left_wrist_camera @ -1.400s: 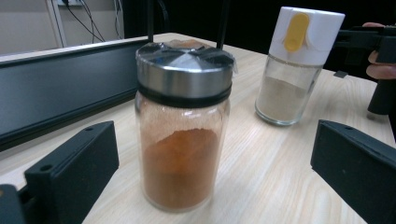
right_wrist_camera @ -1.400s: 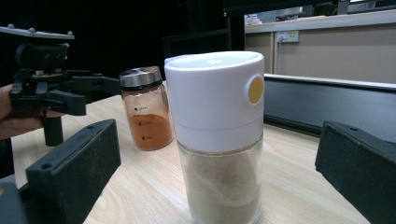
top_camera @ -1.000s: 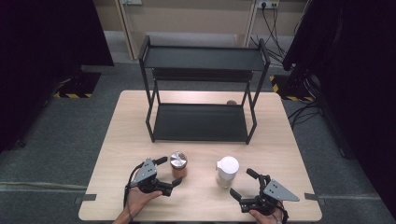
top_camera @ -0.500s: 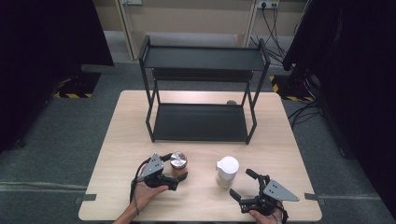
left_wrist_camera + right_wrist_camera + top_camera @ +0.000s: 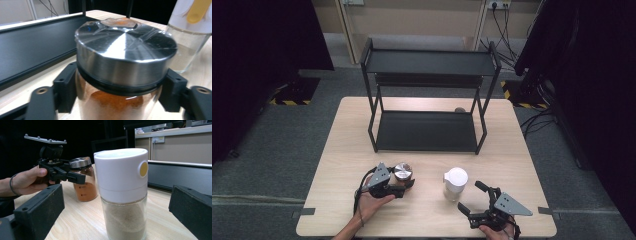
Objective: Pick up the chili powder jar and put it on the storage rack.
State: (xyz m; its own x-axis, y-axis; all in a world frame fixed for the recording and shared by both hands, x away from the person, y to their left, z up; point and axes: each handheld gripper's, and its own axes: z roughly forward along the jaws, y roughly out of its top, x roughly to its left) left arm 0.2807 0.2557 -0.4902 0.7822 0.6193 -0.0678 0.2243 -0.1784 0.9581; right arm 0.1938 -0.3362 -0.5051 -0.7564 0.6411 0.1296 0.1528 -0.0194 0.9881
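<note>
Left hand-held gripper [image 5: 404,184] clamped on spice jar [image 5: 402,172] at counter [image 5: 337,150] front, right hand-held gripper [image 5: 471,199] spread apart, just behind white-lidded jar [image 5: 455,183], black rack [image 5: 427,100] beyond.

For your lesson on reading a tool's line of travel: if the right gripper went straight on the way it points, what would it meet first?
Most likely the white-capped jar. It stands upright on the table, centred between the right gripper's open jaws and just ahead of them; how far ahead is hard to judge.

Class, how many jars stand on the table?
2: the metal-lidded spice jar between the left hand-held gripper's jaws, and the white-capped jar ahead of the right hand-held gripper.
</note>
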